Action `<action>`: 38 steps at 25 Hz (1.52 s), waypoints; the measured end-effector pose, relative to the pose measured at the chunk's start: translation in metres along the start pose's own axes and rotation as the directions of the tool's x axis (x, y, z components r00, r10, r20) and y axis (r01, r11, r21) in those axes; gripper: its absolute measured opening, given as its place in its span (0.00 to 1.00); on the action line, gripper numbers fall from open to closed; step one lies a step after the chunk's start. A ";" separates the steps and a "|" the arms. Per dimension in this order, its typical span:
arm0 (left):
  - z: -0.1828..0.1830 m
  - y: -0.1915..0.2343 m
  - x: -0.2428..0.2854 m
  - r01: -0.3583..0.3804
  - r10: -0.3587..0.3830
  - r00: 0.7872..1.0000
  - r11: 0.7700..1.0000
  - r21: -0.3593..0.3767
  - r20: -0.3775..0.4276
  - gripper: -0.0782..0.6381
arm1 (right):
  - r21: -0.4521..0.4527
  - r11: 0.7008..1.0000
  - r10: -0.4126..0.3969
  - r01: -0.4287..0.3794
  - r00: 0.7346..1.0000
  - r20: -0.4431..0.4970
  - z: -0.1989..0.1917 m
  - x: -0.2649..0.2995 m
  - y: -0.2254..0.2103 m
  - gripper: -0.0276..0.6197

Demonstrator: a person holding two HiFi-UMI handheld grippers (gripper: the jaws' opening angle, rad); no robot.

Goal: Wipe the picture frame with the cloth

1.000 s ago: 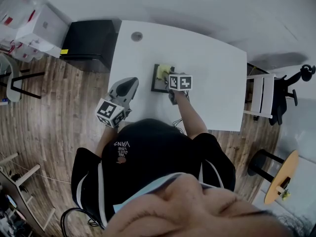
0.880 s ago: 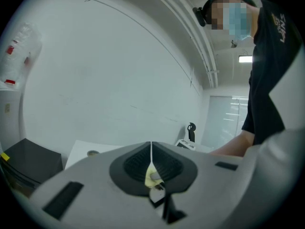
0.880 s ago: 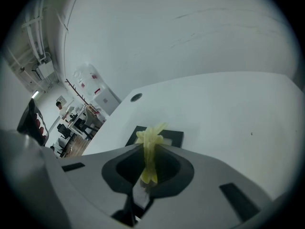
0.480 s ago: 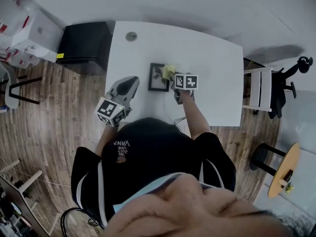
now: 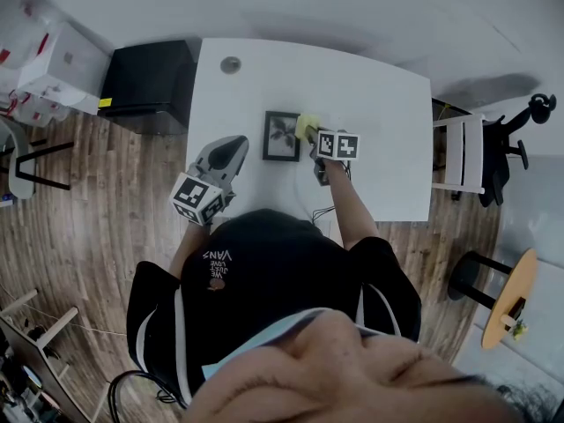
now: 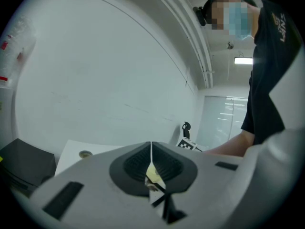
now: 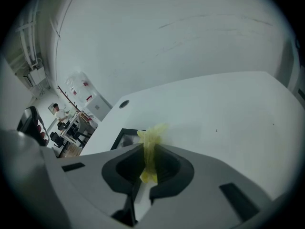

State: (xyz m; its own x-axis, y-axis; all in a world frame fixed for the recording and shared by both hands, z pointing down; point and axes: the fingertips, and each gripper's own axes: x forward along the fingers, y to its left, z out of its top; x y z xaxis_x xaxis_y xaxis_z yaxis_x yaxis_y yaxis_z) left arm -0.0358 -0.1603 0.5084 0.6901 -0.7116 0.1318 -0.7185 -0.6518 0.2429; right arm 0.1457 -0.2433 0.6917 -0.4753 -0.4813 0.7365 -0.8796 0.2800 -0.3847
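The cloth [image 5: 306,125] has come off the frame [image 5: 282,137]. 1 s ago it sat on the glass, half a second ago it was at the right edge, and now it is bunched just right of that edge, so the whole picture shows uncovered. The right gripper [image 5: 315,141] has travelled rightward with it. Its jaws are clamped on the yellow cloth, which stands up as a crumpled tuft between them in the right gripper view.

I read this as 1 wiping stroke run across to the right and finished. Whether the glass needs another pass cannot be judged from here. If it does, the cloth must go back over the frame.

The frame lies flat near the middle of the white bench [image 5: 379,104] and has not shifted on it. The left gripper [image 5: 234,143] stays at the near left edge of the bench, apart from the frame. Its jaws are together on nothing. A yellow sliver shows through the slit, probably the cloth beyond.
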 end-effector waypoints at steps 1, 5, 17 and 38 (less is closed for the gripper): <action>0.000 -0.002 0.001 0.001 -0.001 1.000 1.000 0.002 0.001 0.13 | -0.002 1.000 0.006 -0.006 1.000 0.004 0.000 -0.001 0.002 0.10; -0.001 -0.005 -0.002 -0.002 0.002 1.000 1.000 0.007 0.003 0.13 | -0.014 0.999 0.037 -0.036 0.999 0.018 0.003 -0.001 0.015 0.10; -0.002 -0.003 -0.024 -0.046 0.046 0.999 0.999 -0.003 0.006 0.13 | -0.011 0.985 0.174 -0.174 0.985 0.013 -0.002 0.011 0.074 0.10; -0.009 -0.004 -0.040 -0.065 0.065 0.998 0.998 0.001 -0.013 0.13 | -0.018 0.980 0.196 -0.197 0.979 -0.063 -0.027 0.033 0.093 0.10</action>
State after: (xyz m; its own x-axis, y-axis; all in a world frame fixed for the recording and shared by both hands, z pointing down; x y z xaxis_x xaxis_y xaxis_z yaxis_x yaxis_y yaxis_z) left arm -0.0596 -0.1265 0.5107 0.6433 -0.7487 0.1599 -0.7617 -0.6048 0.2325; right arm 0.0490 -0.2110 0.6952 -0.6361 -0.3636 0.6806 -0.7679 0.3840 -0.5126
